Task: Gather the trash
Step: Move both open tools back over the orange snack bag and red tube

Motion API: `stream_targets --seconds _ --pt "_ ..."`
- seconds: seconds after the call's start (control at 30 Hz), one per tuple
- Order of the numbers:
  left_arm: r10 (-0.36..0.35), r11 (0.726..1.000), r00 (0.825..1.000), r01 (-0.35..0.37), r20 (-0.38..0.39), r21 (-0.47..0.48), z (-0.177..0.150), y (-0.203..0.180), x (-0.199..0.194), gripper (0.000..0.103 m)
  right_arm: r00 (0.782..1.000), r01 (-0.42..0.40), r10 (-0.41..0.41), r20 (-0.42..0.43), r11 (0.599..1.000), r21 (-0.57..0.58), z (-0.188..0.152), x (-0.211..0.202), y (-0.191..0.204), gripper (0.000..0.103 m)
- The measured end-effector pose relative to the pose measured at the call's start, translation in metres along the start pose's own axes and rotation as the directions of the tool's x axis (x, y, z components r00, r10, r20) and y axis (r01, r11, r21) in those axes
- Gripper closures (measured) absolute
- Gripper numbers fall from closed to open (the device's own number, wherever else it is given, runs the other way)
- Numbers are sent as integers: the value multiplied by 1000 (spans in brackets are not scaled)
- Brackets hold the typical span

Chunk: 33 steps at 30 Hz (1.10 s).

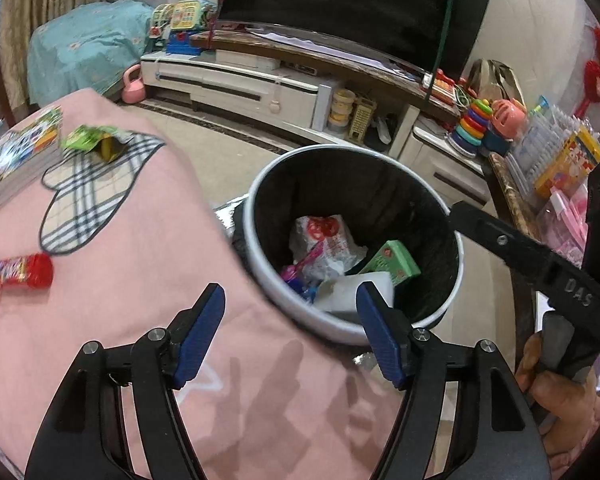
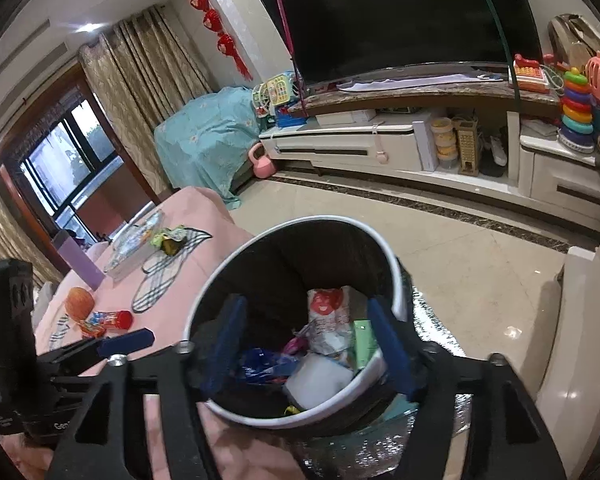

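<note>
Your right gripper (image 2: 308,344) hangs wide open and empty over the trash bin (image 2: 396,280), apparently to drop litter inside, while your left gripper (image 1: 290,332), equally open and empty, faces the red wrapper (image 1: 18,274) at nine o'clock on the pink cloth (image 1: 140,240).

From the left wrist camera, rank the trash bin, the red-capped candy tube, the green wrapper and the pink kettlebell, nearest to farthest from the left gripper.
From the left gripper:
1. Trash bin, right beside the right fingertip, off the cloth's edge.
2. Red-capped candy tube, left on the pink cloth.
3. Green wrapper, far left on the plaid patch.
4. Pink kettlebell, on the floor beyond the table.
</note>
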State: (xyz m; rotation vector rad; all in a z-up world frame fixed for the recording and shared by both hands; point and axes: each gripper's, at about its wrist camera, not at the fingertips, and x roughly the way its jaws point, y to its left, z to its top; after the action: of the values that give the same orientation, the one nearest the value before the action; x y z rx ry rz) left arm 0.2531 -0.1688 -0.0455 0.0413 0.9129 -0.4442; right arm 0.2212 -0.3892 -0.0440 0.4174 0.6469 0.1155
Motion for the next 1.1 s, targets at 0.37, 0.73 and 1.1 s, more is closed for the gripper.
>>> stream_targets --seconds 0.37,0.73,1.1 --pt "76 985 997 -75 6 -157 -46 70 -33 30 994 -102 100 -50 994 -46 -18 6 56 6" --pt "167 941 986 -155 16 -300 -90 142 -70 30 974 -199 183 -135 973 -116 -43 29 118 6" --pt "215 898 977 -198 -1 -392 -122 187 -87 30 958 -246 210 -194 951 -185 -65 48 160 6"
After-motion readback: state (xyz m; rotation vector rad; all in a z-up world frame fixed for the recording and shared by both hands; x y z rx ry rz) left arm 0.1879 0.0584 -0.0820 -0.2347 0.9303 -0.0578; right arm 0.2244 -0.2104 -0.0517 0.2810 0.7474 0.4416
